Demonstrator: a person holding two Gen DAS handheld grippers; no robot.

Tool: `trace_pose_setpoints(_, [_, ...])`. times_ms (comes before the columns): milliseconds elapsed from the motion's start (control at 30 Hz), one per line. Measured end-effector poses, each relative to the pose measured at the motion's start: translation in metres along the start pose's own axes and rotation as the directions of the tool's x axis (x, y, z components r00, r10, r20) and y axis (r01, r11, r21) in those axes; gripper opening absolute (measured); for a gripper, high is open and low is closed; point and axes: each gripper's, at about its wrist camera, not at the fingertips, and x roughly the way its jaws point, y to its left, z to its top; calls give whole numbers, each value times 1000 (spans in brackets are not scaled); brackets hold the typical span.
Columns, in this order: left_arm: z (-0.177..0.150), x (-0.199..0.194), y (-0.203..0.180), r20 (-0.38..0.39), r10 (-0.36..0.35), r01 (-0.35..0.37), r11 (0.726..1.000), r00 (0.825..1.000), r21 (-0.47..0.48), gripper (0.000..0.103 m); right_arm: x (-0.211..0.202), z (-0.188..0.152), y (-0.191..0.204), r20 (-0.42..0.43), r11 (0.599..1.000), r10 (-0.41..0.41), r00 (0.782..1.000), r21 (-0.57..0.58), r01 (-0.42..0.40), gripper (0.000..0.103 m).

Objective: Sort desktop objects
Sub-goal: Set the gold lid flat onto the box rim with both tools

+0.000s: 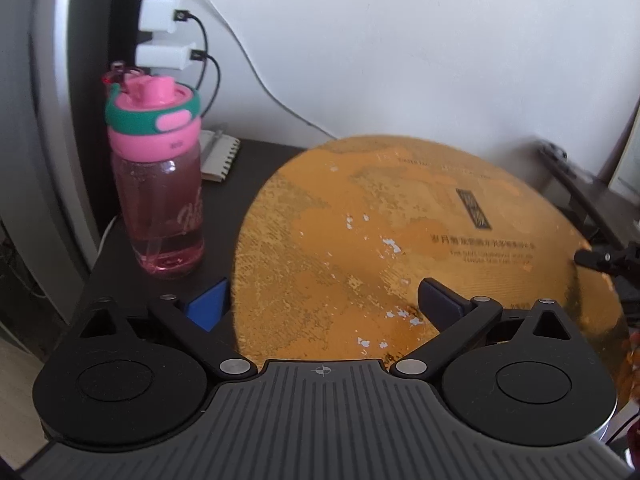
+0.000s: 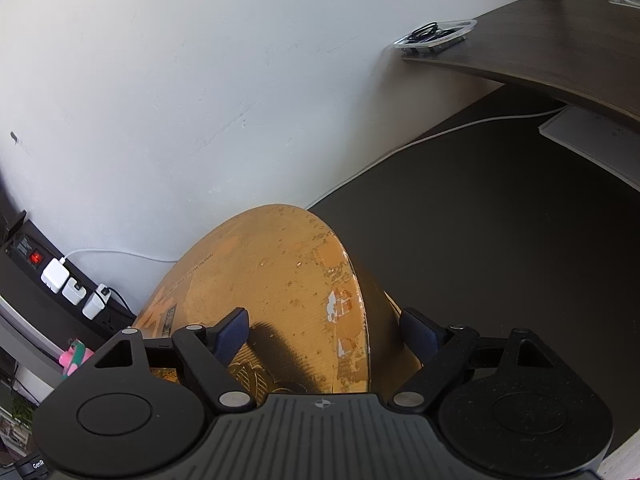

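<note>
Two hand-held grippers work at one round golden box [image 1: 400, 240], a wide, flat tin with a worn, flaking printed lid. It lies on the dark desk [image 2: 500, 220] near the back edge, close to the white wall [image 2: 200, 80].

Left gripper [image 1: 324, 300]: the jaws straddle the near left part of the box. The left blue pad [image 1: 208, 306] sits beside the rim at desk level; the right pad [image 1: 440, 300] lies over the lid. Whether the pads press on the box cannot be told.

Right gripper [image 2: 324, 330]: the jaws stand wide across the right rim of the box, one pad [image 2: 234, 332] over the lid and the other [image 2: 418, 334] outside the side wall. Contact cannot be confirmed from this view.

A pink water bottle [image 1: 160, 192] with a green band stands upright at the left edge of the desk, just left of the box and apart from it. A spiral notebook [image 1: 218, 156] lies behind the bottle. A black power strip [image 2: 68, 284] with white chargers is mounted at the left. A raised shelf [image 2: 560, 40] at the right carries a clear tray [image 2: 436, 34].
</note>
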Motion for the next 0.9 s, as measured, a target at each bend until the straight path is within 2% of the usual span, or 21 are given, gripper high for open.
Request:
trace_pose_setpoints(100, [1,-28,-1,78,10,-10,1000,997,5,102,-20,-2,1,41,1000,-12,999,-12,13,85])
trace_pose_setpoints(200, [-3,-59,-16,138,50,-62,995,989,81,103,-47,-7,4,86,998,-42,995,-49,46,85])
trace_pose_setpoints(300, [-15,-81,-38,135,86,-109,978,987,176,103,-74,-21,10,108,995,-45,993,-89,55,86])
trace_pose_setpoints(400, [-39,-98,-62,104,125,-149,951,987,271,103,-97,-43,20,110,987,-6,994,-160,24,85])
trace_pose_setpoints(433, [-47,-103,-68,93,123,-145,943,988,300,103,-103,-52,24,116,981,7,993,-193,15,78])
trace_pose_setpoints(467, [-55,-106,-74,80,117,-137,936,990,324,103,-109,-61,29,124,974,19,992,-228,10,66])
trace_pose_setpoints(500, [-64,-109,-80,66,110,-126,931,992,342,103,-114,-70,34,135,964,18,991,-266,18,58])
trace_pose_setpoints(533, [-72,-111,-86,52,104,-116,926,993,359,103,-116,-77,38,144,953,2,990,-300,42,43])
trace_pose_setpoints(567, [-80,-113,-91,37,96,-103,921,995,375,103,-118,-85,43,153,941,-15,988,-333,66,38])
trace_pose_setpoints(667, [-97,-116,-101,-1,63,-57,907,998,418,103,-116,-102,52,139,911,-45,989,-401,97,35])
trace_pose_setpoints(800, [-117,-118,-110,-11,57,-45,878,998,476,103,-111,-116,62,115,885,-61,991,-453,107,35])
trace_pose_setpoints(900, [-122,-116,-108,-28,46,-27,875,999,483,103,-110,-121,71,115,860,-82,990,-493,129,35])
